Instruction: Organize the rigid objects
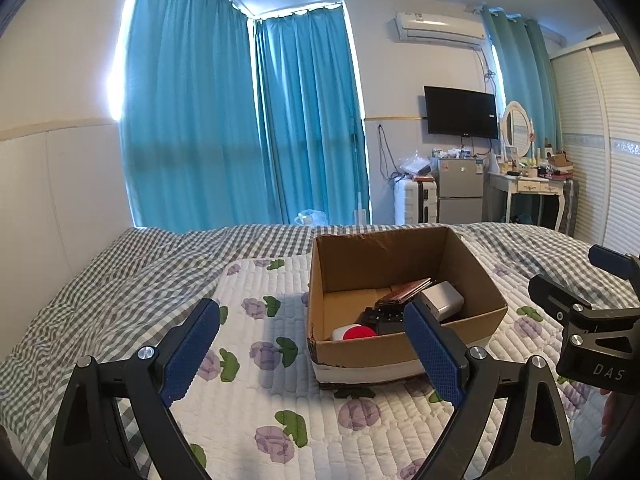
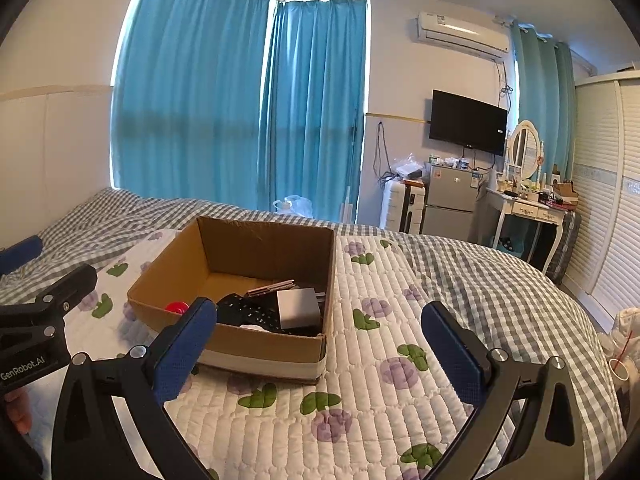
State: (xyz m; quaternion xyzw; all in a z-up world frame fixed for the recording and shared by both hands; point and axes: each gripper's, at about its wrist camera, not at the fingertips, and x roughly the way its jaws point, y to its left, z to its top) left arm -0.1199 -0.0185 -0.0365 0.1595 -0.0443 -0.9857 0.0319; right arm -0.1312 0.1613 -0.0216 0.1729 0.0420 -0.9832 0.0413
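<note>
An open cardboard box (image 1: 408, 346) stands on the quilted bed; it also shows in the right wrist view (image 2: 264, 350). Inside lie a grey block (image 1: 444, 298) (image 2: 298, 306), a black remote (image 1: 380, 316) (image 2: 248, 312), a brown flat case (image 1: 404, 290) (image 2: 270, 287) and a red-and-white round object (image 1: 354, 333) (image 2: 176, 306). My left gripper (image 1: 312, 336) is open and empty, just before the box's near left corner. My right gripper (image 2: 320, 336) is open and empty, at the box's near right corner. Each gripper's body shows at the edge of the other's view.
The white floral quilt (image 2: 360, 380) lies over a grey checked bedspread (image 1: 100, 280). Beyond the bed are teal curtains, a white suitcase (image 1: 416, 200), a small fridge (image 1: 460, 192), a dressing table (image 1: 532, 190) and a wardrobe on the right.
</note>
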